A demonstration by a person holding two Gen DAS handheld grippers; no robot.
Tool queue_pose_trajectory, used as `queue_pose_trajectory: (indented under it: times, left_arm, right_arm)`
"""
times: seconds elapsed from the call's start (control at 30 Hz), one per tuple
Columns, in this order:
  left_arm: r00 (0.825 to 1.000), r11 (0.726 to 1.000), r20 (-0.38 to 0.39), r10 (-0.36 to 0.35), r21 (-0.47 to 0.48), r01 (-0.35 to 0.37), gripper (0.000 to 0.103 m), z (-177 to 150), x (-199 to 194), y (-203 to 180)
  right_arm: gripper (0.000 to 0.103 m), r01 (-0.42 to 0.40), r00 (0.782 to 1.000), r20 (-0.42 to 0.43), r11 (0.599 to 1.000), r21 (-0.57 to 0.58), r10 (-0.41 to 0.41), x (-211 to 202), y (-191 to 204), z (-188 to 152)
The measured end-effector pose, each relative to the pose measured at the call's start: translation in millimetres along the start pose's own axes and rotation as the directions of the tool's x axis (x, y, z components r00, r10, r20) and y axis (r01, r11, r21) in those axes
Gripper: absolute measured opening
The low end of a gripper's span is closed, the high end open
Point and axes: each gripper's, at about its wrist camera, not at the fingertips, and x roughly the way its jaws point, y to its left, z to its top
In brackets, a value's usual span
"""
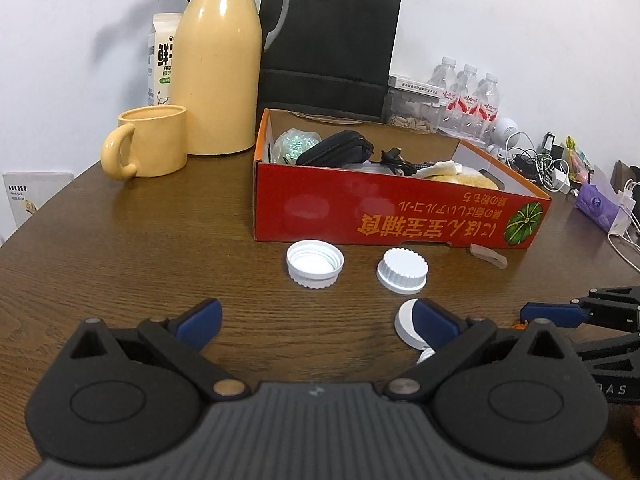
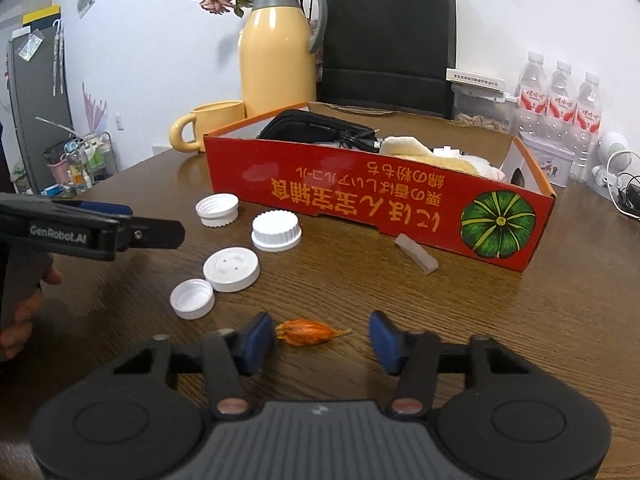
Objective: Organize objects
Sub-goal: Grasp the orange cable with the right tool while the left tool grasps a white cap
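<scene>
A shrivelled orange dried flower (image 2: 310, 333) lay on the wood-grain surface (image 2: 500, 340) between the right claw's (image 2: 320, 340) part-open, non-gripping pads; the left claw (image 1: 308, 322) gaped empty.

right gripper (image 2: 320, 336) low over the wooden table (image 2: 520, 340), pads either side of a dried orange bud (image 2: 308, 333), not squeezing it | four white caps (image 2: 231, 270) lined up to its left | red cardboard box (image 2: 360, 200) behind them, full of stuff | left gripper (image 2: 120, 226) pokes in from the left
</scene>
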Motion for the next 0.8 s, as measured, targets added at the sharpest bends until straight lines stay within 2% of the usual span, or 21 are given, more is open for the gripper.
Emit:
queue_pose_trajectory:
  times: [0.23,0.43,0.8]
  left_arm:
    - [1.000,1.000,-0.009,0.009,-0.003,-0.009,0.103,-1,3,0]
    - [1.000,1.000,-0.003,0.027,-0.004,-0.027,0.103,-1,4,-2]
    - [0.998,0.998,-0.052,-0.044,0.046,0.047,0.103,2,18,-39]
  right_arm:
    - [0.040,-0.010,1.000,0.009,1.000,-0.014,0.010,-1,3,0]
    - [0.040,0.017,0.998,0.062,1.000,0.004,-0.018,-7,-1,1]
    - [0.040,0.115,0.985,0.125,0.993,0.025,-0.117,-14,-8,3]
